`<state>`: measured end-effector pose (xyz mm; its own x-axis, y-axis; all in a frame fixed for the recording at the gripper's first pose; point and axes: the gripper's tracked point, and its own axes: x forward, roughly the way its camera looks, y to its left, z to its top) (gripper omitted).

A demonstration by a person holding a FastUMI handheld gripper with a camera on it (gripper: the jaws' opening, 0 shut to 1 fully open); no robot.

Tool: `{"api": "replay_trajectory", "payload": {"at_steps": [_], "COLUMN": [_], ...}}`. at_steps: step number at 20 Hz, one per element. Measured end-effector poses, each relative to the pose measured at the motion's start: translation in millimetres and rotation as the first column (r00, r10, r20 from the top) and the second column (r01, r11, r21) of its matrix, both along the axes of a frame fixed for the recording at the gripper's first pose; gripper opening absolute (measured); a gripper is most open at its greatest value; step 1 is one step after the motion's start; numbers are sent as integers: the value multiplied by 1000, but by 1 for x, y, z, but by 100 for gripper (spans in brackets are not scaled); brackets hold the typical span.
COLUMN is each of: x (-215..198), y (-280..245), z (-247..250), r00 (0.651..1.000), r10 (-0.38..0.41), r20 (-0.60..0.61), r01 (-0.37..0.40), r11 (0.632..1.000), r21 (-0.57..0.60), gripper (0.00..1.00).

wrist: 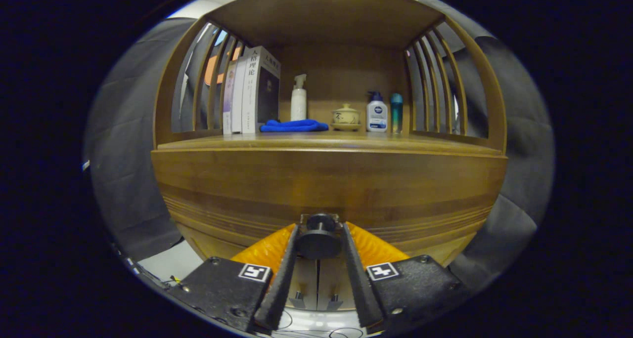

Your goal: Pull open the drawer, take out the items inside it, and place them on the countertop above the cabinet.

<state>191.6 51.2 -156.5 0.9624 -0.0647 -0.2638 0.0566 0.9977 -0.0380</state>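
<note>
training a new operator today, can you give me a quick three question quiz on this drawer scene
1. True or false: the gripper has its fingers closed on the drawer knob.
2. Which item lies just in front of the white pump bottle on the countertop? A) blue cloth B) books C) teal bottle
3. Fill in: the lidded ceramic cup stands between the white pump bottle and the ____ bottle with a blue cap.

Key: 1 true; 2 A, the blue cloth; 3 white, the white bottle with a blue cap.
</note>
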Motion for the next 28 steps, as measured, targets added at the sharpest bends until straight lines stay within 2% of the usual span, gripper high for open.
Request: {"api": "replay_trajectory", "payload": {"at_steps": [1,5,9,19,28], "x": [-1,-3,-13,-91,-144], "y": [-1,0,-1,6,10], "z": [0,-1,-1,-5,-15], "r00": [1000,999,999,1000,1000], "r10": [-22,-37,-32,-6,6], "r20": [2,-2,-13,-7,-10], "r01": [22,37,33,7,-6], "r11": [1000,999,999,1000,1000], "r21": [-8,29,16,13,5], "gripper": [53,43,35,34,34]}}
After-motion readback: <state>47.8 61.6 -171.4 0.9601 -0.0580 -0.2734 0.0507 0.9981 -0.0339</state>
